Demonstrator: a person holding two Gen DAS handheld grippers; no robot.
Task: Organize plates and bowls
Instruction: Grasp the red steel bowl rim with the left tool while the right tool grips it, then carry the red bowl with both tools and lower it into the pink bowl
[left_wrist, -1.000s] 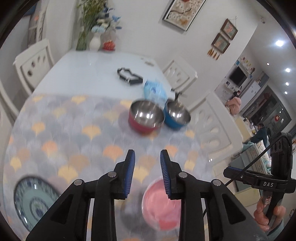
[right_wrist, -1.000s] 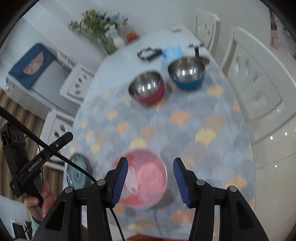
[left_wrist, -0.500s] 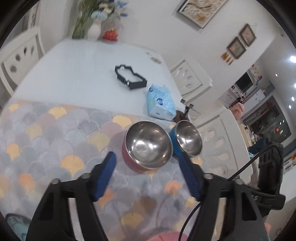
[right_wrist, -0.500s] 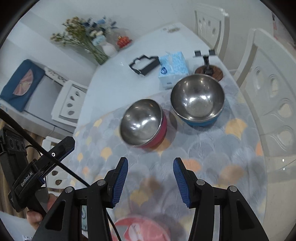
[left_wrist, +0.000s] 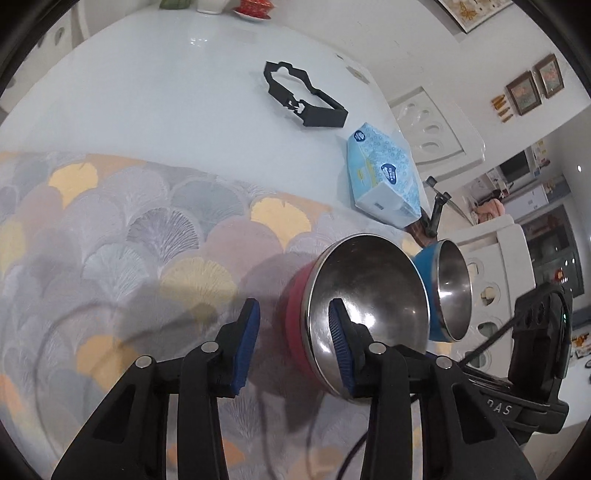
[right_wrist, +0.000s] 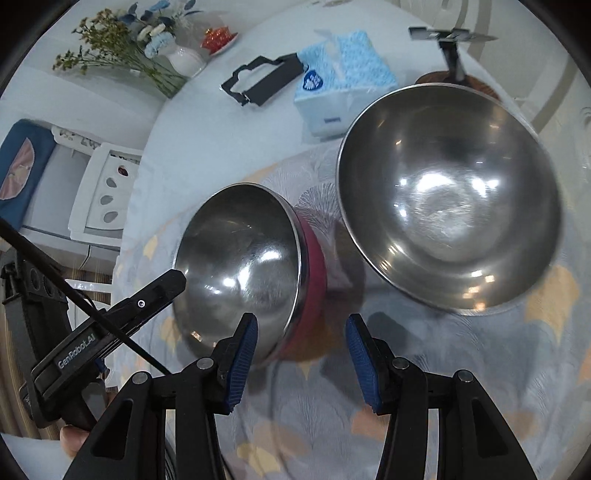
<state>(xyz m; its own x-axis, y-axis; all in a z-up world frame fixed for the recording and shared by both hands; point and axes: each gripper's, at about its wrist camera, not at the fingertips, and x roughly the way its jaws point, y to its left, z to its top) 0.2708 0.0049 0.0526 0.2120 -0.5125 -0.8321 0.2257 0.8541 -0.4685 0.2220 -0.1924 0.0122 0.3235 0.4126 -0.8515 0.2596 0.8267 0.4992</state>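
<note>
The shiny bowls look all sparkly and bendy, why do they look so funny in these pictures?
In the right wrist view, ceiling lights glint as white spots inside the blue bowl and the red bowl; the near cloth is smeared by motion. In the left wrist view, the fisheye lens stretches the red bowl into an oval and curves the table, and dark claw shadows fall on the patterned cloth.

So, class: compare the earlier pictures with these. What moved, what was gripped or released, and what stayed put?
Both tongs came forward and down from over the pink plate to the red bowl. The left tongs, now closing, straddle its rim without yet gripping; the right tongs remain open. The blue bowl, tissue box and bowls' positions are unchanged.
</note>
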